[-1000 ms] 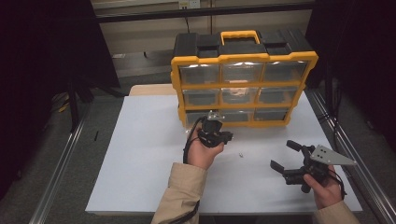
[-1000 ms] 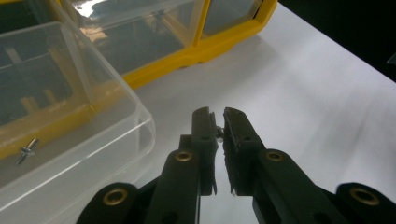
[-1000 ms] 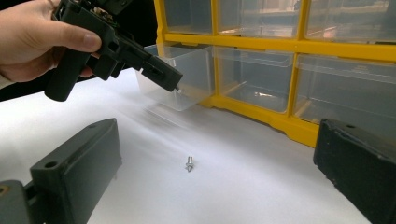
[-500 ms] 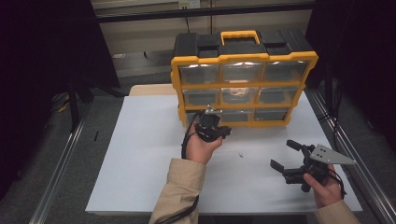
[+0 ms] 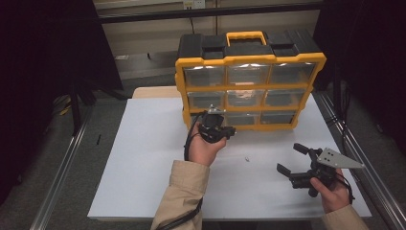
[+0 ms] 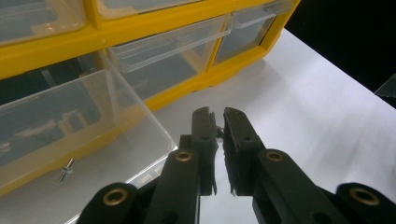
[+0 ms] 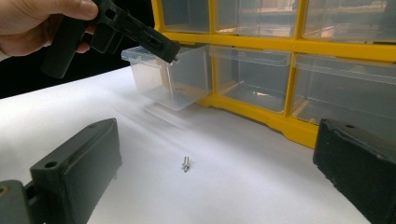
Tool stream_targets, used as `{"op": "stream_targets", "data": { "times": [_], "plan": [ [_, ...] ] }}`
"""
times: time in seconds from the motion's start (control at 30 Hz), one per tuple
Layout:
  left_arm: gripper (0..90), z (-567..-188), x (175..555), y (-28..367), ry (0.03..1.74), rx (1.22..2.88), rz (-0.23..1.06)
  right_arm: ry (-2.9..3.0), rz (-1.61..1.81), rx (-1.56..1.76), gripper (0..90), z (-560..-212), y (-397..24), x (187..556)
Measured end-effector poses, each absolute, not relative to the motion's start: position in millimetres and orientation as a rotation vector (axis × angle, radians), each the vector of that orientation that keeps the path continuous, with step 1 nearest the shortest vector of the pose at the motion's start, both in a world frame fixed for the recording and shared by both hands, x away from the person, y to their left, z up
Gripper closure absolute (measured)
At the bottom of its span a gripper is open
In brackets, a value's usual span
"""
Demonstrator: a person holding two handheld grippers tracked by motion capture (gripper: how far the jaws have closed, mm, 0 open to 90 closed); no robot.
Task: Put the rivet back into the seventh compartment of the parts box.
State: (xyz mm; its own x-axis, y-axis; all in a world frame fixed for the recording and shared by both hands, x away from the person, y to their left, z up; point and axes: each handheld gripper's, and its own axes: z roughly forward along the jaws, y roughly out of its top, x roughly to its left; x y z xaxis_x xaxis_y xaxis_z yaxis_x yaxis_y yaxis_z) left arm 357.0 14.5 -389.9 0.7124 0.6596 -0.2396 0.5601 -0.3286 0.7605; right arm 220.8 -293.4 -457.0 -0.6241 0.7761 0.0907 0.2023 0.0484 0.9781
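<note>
A yellow organizer [image 5: 249, 61] with clear drawers stands at the back of the white table [image 5: 143, 167]. Its bottom-left drawer [image 7: 156, 81] is pulled out, and a small screw [image 6: 67, 169] lies inside. My left gripper [image 5: 224, 130] hovers at the drawer's front edge [image 6: 140, 116]. Its jaws are almost together, pinching a tiny screw [image 6: 217, 131] at their tips; from the right gripper view the left gripper [image 7: 173, 55] hangs over the drawer. My right gripper [image 5: 290, 158] rests low at the front right, wide open. Another screw [image 7: 185, 163] lies on the table ahead of it.
The organizer's other drawers [image 7: 254, 77] are pushed in. Metal rails [image 5: 364, 158] run along both sides of the table, and the surroundings are dark. White table surface stretches to the left of the left hand [image 5: 203, 148].
The left hand has edged slightly toward the organizer with its jaws still pinched. The right gripper has stayed put.
</note>
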Motion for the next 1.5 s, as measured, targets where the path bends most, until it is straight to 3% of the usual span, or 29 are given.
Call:
{"op": "stream_targets", "data": {
  "times": [1.5],
  "plan": [
    [83.3, -372.0, 367.6, 35.7, 0.990, 1.969, 0.229, 1.862, 1.567, 0.970, 0.4, -455.9, -291.5, 222.9]
  ]
}}
